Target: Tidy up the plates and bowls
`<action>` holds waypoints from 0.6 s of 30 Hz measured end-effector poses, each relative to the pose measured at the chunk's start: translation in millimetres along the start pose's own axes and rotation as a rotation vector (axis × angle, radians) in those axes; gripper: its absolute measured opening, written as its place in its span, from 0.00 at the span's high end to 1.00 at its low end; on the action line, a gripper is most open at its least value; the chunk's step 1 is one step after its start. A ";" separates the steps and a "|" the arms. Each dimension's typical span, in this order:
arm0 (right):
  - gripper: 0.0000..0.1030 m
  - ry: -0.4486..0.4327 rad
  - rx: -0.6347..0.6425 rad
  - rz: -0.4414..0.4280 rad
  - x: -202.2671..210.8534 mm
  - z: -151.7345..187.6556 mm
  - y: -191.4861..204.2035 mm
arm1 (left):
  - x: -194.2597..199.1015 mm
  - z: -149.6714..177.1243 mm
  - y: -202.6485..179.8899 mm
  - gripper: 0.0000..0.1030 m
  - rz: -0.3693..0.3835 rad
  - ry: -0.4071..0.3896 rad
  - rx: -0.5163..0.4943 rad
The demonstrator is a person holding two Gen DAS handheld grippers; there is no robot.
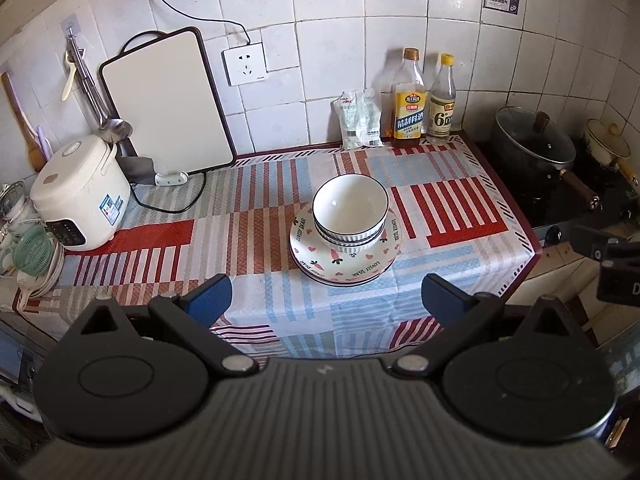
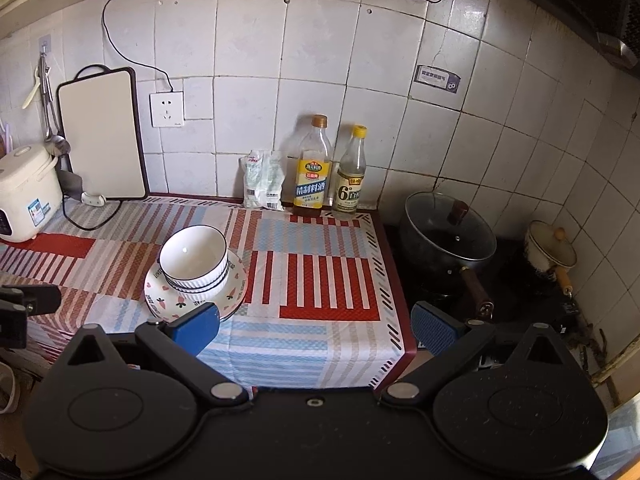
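Left tool [image 1: 326, 300]: we see its blue-padded fingers [image 1: 210, 300] spread wide, nothing between them. It hangs over the near edge of the counter [image 1: 256, 216], apart from the dishes. Right tool [image 2: 316, 326]: likewise spread wide and empty; its left pad covers part of the near rim of the plates [image 2: 160, 294] in the right wrist view, though we cannot tell if it touches. In the left wrist view only a black piece of the right tool shows at the right edge, cut off.

The bowls [image 1: 350, 204] are white and ribbed with a dark rim line, nested; we cannot settle the count. The top one holds nothing. They stand on the stacked patterned plates, mid-counter, straight ahead of the left tool and ahead-left of the right one.

Farther out: two bottles [image 1: 408, 100] and small packets [image 1: 358, 120] at the tiled wall, a cutting board [image 1: 164, 100] leaning upright, a rice cooker [image 1: 80, 192] at left. On the dark stove to the right sit a glass-lidded pot [image 1: 534, 144], contents unclear, and a small cream pan [image 1: 604, 140], partly hidden.
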State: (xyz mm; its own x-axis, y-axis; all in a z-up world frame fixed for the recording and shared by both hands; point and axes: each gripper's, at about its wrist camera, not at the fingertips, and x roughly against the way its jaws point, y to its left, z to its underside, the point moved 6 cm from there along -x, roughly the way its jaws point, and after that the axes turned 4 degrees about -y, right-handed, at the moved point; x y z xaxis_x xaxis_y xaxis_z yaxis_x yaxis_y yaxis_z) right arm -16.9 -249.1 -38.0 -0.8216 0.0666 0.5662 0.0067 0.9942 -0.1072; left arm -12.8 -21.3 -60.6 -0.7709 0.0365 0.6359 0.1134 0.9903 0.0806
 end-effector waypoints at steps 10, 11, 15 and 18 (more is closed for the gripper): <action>0.00 -0.048 -0.057 -0.019 6.0 1.6 -5.4 | 4.0 -1.3 -1.0 0.00 -0.023 -0.042 0.017; 0.00 -0.056 -0.062 -0.020 7.0 2.0 -5.8 | 5.1 -1.5 -1.6 0.00 -0.022 -0.051 0.019; 0.00 -0.088 -0.052 -0.009 11.1 2.1 -5.2 | 6.5 -1.1 -3.0 0.00 -0.023 -0.070 0.020; 0.00 -0.092 -0.037 -0.001 11.7 3.3 -4.8 | 5.6 1.2 -3.0 0.00 -0.017 -0.060 0.034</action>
State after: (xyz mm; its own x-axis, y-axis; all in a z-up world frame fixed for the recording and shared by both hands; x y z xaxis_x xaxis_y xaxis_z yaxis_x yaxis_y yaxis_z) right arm -28.5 -253.4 -33.5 -0.8705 0.0593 0.4885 0.0255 0.9968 -0.0755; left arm -18.2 -24.0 -58.3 -0.8087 0.0270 0.5876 0.0800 0.9947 0.0644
